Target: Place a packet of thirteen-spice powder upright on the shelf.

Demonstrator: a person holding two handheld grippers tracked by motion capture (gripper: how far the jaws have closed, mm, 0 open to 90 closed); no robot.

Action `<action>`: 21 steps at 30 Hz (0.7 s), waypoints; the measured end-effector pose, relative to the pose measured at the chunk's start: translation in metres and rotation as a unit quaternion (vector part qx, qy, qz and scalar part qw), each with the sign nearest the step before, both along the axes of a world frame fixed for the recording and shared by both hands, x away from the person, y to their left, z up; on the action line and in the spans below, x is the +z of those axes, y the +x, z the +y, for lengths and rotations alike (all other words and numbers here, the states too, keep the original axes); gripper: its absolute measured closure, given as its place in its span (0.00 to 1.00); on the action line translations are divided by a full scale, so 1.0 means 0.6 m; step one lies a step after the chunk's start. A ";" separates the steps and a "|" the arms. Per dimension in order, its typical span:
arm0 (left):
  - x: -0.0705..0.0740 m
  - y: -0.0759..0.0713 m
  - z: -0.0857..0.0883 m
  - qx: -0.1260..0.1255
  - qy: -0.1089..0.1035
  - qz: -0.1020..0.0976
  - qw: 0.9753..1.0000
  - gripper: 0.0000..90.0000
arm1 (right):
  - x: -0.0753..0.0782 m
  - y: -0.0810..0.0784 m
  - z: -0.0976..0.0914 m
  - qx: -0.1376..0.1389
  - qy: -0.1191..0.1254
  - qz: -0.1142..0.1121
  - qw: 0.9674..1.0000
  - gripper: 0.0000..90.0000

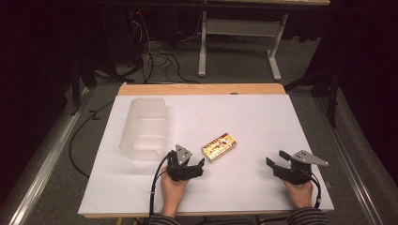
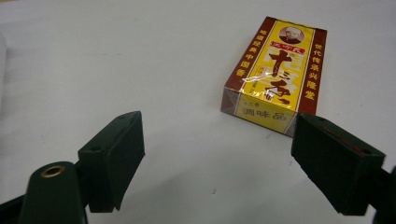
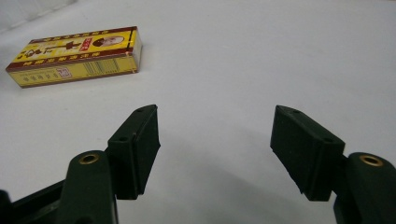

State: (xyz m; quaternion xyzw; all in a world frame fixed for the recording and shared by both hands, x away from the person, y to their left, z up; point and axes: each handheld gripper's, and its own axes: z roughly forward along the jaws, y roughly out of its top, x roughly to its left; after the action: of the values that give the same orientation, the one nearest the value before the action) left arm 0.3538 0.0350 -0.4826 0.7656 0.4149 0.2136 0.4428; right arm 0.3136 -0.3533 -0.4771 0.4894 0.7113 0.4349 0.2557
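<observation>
Table: white top with a bare wood strip along the far edge; it carries everything else here.

Bin: clear plastic, ribbed walls, lying at about ten o'clock from the table's middle, well apart from the right gripper and near the left one.

Right gripper: held in the person's right hand at about four o'clock on the table, grey plate on top, cable trailing back toward the sleeve. Its jaws stand wide apart with nothing but bare table between them. From its own camera the box lies well off at about ten o'clock, long side toward the jaws.

Left gripper: held in the left hand at about seven o'clock from the table's middle, just in front of the bin's near corner. Its jaws are spread wide and hold nothing; the pads touch no object.

Box: small, flat, yellow with brown borders and red print, lying face up on the table near its middle, a little toward the person. It sits at about one o'clock from the left gripper, close but apart from it. In the left gripper view the box lies just beyond the right-hand jaw, whose tip covers the box's near corner; I cannot tell whether they touch there.

Cables: black, one from each gripper, running back past the wrists.
</observation>
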 end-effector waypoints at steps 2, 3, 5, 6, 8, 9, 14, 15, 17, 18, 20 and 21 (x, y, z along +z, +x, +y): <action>0.000 0.000 0.000 0.001 0.000 0.000 1.000 0.20 | 0.000 0.000 0.000 0.000 0.000 0.000 1.000 0.37; 0.000 0.000 0.000 0.000 0.001 0.001 1.000 0.20 | 0.000 0.000 0.000 0.000 0.000 0.001 1.000 0.37; 0.000 0.000 0.000 0.001 0.000 0.001 1.000 0.20 | 0.000 0.000 0.000 -0.002 0.001 0.003 1.000 0.37; 0.000 0.000 0.000 0.001 0.001 0.001 1.000 0.21 | 0.000 0.000 0.000 -0.004 0.002 0.003 1.000 0.37; 0.000 0.000 0.000 0.003 0.003 0.001 1.000 0.21 | 0.000 0.000 0.000 -0.005 0.002 0.003 1.000 0.37; 0.000 0.000 0.000 0.003 0.002 0.001 1.000 0.21 | 0.000 0.000 0.000 -0.006 0.002 0.004 1.000 0.37; 0.000 0.000 0.000 0.007 0.004 0.000 1.000 0.21 | 0.000 0.002 -0.001 -0.012 0.003 0.006 1.000 0.36; 0.000 -0.001 0.000 0.006 0.003 -0.001 1.000 0.21 | 0.000 0.002 -0.001 -0.014 0.002 0.006 1.000 0.36; 0.000 -0.002 0.000 0.001 0.003 -0.005 1.000 0.21 | 0.000 0.001 0.000 -0.015 0.001 0.005 1.000 0.36; 0.000 -0.003 0.000 -0.001 0.002 -0.006 1.000 0.20 | 0.000 0.001 0.000 -0.016 -0.001 0.004 1.000 0.36; 0.000 -0.003 -0.001 0.000 0.005 -0.007 1.000 0.20 | 0.000 0.000 0.000 -0.017 -0.002 0.002 1.000 0.36; 0.001 -0.003 -0.001 0.000 0.005 -0.007 1.000 0.20 | 0.000 0.000 0.000 -0.018 -0.002 0.002 1.000 0.36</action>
State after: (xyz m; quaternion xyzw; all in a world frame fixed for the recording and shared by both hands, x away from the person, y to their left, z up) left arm 0.3517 0.0343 -0.4823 0.7661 0.4108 0.2213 0.4420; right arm 0.3138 -0.3531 -0.4772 0.5020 0.7039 0.4279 0.2634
